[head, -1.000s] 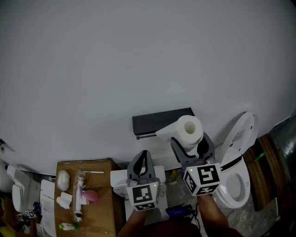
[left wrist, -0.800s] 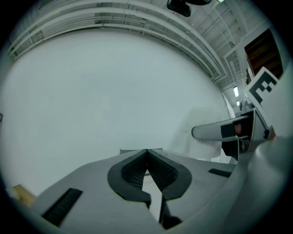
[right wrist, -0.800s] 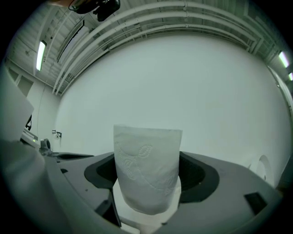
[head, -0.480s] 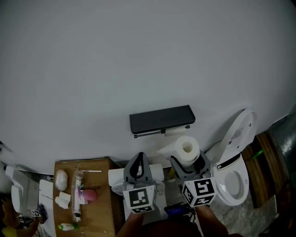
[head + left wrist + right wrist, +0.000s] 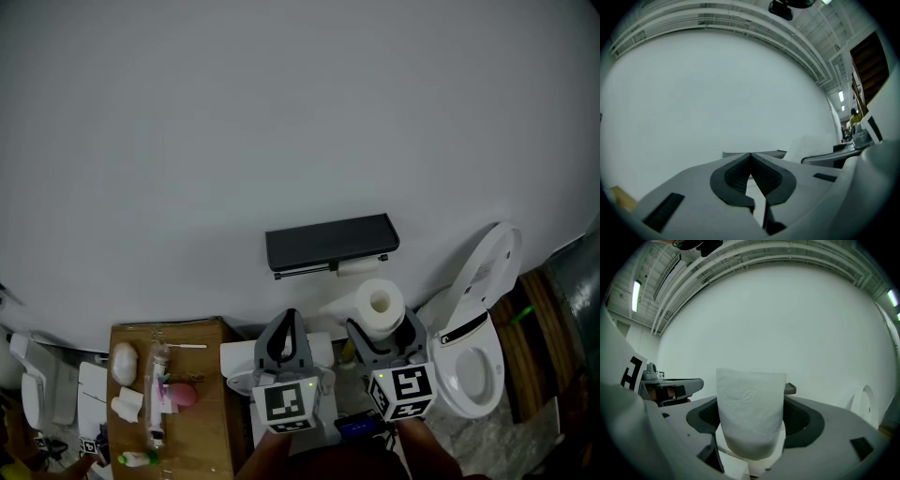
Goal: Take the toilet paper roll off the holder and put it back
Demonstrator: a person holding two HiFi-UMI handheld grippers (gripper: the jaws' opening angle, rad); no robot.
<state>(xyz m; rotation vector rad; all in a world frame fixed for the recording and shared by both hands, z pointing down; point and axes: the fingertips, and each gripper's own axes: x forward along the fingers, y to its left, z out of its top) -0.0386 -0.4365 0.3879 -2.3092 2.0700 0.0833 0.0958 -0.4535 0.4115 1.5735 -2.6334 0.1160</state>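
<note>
White toilet paper roll point(image 5: 749, 399) pinched in right gripper point(image 5: 751, 414) fingers point(image 5: 806, 420) | left gripper point(image 5: 751, 157) fingers point(image 5: 733, 176) together

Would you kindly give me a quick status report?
Right claw shut on toilet paper roll, off the holder. Left claw shut, empty. Path back looks clear.

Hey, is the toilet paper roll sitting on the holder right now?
No, the toilet paper roll is clamped between the jaws of the right gripper, below and clear of the black holder on the wall.
</note>
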